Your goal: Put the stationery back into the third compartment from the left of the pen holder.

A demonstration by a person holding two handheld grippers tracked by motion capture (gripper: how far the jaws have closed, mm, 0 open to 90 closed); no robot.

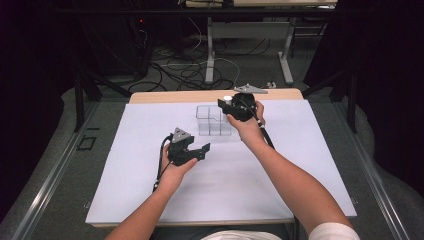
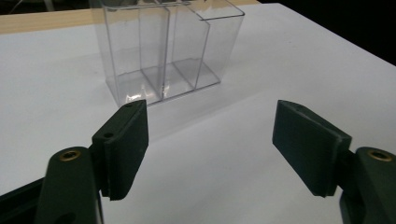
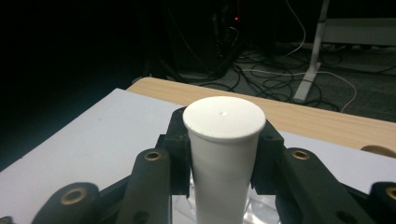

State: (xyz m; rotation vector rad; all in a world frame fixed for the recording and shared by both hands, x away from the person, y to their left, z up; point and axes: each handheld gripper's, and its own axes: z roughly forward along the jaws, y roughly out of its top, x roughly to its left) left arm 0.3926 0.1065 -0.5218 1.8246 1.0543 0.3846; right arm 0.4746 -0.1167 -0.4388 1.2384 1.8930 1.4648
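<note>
Your right gripper (image 1: 231, 106) has its fingers pinching a white tube (image 3: 223, 154), flat cap up, one pad pressed to each side of it. You're holding it over the clear box (image 1: 214, 120), whose glassy rim peeks out just beneath the fingers in the right gripper view. Beyond your fingers there: the wooden edge of the surface (image 3: 299, 114), then cables on the floor (image 3: 280, 70) and a white desk leg (image 3: 312, 60).

Your left gripper (image 1: 194, 148) has its fingers (image 2: 122, 147) spread wide, nothing between them, bare white surface (image 2: 219, 163) below. The clear box (image 2: 163, 46) stands upright just ahead of them, dividers showing, nothing blocking the way. No labels or writing readable anywhere.
</note>
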